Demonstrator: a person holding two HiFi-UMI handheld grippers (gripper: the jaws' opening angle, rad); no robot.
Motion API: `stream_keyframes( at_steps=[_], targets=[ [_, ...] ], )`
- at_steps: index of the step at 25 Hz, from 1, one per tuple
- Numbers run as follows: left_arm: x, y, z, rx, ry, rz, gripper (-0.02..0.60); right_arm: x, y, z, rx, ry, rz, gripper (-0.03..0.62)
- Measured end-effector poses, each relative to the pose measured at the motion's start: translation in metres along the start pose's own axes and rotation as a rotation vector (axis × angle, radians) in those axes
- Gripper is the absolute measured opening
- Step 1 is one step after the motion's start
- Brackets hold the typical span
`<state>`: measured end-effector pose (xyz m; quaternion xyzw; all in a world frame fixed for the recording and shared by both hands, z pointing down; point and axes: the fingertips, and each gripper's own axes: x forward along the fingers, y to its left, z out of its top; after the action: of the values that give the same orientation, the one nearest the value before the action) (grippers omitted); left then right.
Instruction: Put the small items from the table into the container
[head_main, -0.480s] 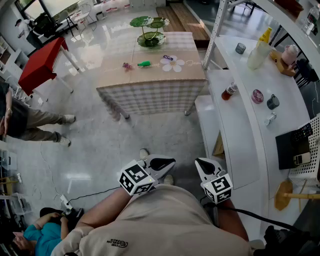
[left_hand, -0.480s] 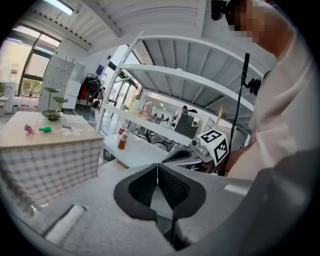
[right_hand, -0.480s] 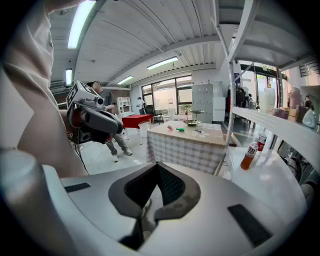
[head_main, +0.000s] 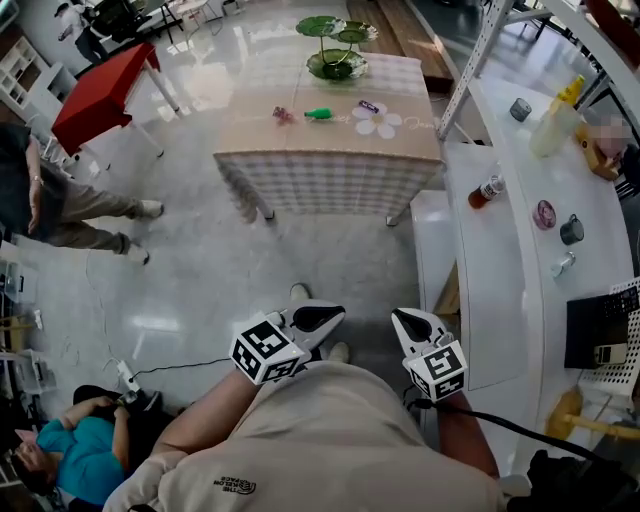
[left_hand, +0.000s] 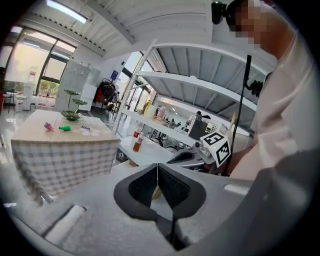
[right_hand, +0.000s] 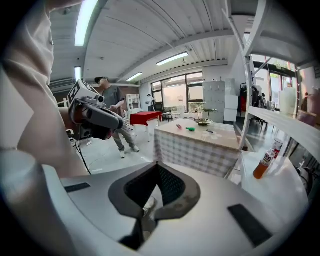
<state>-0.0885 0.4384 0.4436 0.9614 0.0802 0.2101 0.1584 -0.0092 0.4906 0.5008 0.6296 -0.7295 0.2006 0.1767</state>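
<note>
A table with a checked cloth (head_main: 330, 180) stands across the floor, well ahead of me. On it lie a pink item (head_main: 284, 115), a green item (head_main: 319, 114) and a small purple item (head_main: 368, 105) by a white flower-shaped mat (head_main: 377, 121). A green tiered dish (head_main: 336, 62) stands at its far edge. My left gripper (head_main: 318, 318) and right gripper (head_main: 410, 322) hang close to my body, both shut and empty. The table (left_hand: 65, 145) and the green item (left_hand: 65, 128) are small and far beyond the left gripper (left_hand: 158, 172). They are equally distant beyond the right gripper (right_hand: 156, 172), as the table (right_hand: 200, 145) shows.
A white counter (head_main: 500, 250) with a sauce bottle (head_main: 487, 191) and cups runs along the right under a shelf frame. A red table (head_main: 100, 95) is at the far left. One person stands at the left (head_main: 60, 210), another sits at the lower left (head_main: 70, 460). A cable lies on the floor.
The table now appears a little further right and lower in the head view. Both grippers keep their place by my body and stay shut.
</note>
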Motion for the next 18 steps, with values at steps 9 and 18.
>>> stream_keyframes(
  at_steps=[9, 18],
  targets=[
    [-0.004, 0.068, 0.027, -0.003, -0.024, 0.034, 0.008, 0.058, -0.031, 0.042, -0.006, -0.025, -0.003, 0.018],
    [-0.022, 0.16, 0.069, -0.004, -0.056, 0.011, 0.008, 0.141, -0.053, 0.103, -0.034, 0.0, -0.016, 0.038]
  ],
)
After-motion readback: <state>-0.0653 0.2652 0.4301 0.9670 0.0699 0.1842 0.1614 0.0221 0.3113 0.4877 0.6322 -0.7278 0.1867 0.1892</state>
